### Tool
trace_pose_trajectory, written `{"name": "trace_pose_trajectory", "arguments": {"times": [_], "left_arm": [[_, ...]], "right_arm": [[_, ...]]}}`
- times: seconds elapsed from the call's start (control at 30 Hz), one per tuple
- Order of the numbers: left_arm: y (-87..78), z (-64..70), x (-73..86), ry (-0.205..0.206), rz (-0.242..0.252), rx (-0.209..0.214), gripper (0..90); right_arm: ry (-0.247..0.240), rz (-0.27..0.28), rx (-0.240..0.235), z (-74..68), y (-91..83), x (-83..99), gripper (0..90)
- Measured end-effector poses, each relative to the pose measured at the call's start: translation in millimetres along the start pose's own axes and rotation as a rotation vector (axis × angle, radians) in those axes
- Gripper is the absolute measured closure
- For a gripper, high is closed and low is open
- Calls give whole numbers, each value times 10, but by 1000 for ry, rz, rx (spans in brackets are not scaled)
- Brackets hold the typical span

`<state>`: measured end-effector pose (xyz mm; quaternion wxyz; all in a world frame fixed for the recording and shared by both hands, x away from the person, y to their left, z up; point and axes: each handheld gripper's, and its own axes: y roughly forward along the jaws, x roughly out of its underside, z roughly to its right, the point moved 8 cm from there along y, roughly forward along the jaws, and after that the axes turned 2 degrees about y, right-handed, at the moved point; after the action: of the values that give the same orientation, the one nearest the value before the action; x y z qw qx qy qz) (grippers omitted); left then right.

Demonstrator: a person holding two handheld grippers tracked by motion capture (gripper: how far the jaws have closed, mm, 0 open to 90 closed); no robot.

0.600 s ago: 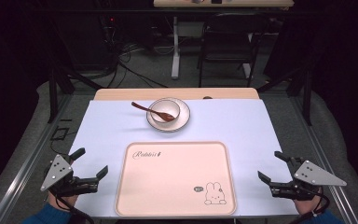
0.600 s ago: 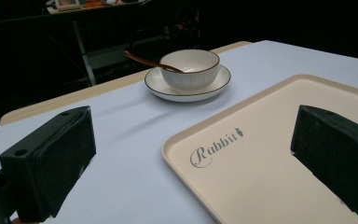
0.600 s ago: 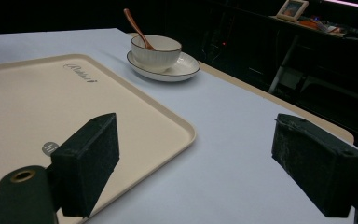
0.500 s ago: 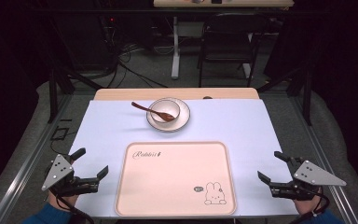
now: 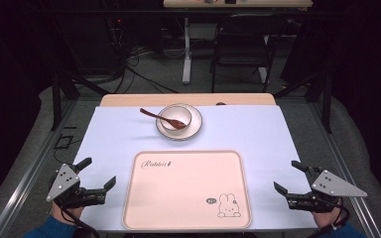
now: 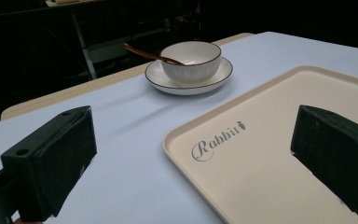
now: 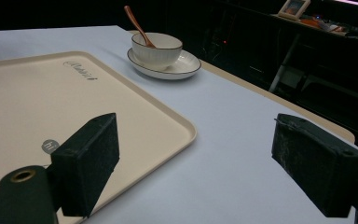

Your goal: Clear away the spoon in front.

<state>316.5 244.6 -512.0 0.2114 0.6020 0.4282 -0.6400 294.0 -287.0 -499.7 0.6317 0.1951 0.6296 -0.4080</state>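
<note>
In the high view, we observed the left claw (image 5: 98,174) at the lower left of the frame and the right claw (image 5: 286,176) at the lower right, each with jaws spread wide and pinching nothing. Both rested at the near edge of the pale-blue-covered bench (image 5: 114,144). Between them, at lower centre, lay the cream rectangular plastic tray (image 5: 186,191) printed with a rabbit. Above it, at centre frame, the white ceramic bowl (image 5: 176,119) stood on a white saucer (image 5: 194,128), with a brown wooden spoon (image 5: 158,117) leaning in the bowl, handle toward the left.
</note>
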Motion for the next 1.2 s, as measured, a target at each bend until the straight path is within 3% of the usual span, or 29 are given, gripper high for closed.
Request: {"name": "trace_pose_trajectory", "arguments": {"times": [0.23, 0.37, 0.5, 0.77, 1.2], "left_arm": [[5, -11, 20, -4, -10, 2, 0], [16, 8, -14, 30, -9, -4, 0], [47, 27, -58, 37, -17, -4, 0], [166, -21, -200, -17, -32, -15, 0], [555, -61, -346, -46, -81, -7, 0]], "right_arm": [[0, 8, 1, 7, 13, -15, 140], [0, 6, 0, 8, 18, -13, 140], [-3, 6, -1, 4, 21, -16, 140], [-10, -3, -9, -9, 55, -12, 140], [-14, -10, -11, -9, 67, -6, 140]]}}
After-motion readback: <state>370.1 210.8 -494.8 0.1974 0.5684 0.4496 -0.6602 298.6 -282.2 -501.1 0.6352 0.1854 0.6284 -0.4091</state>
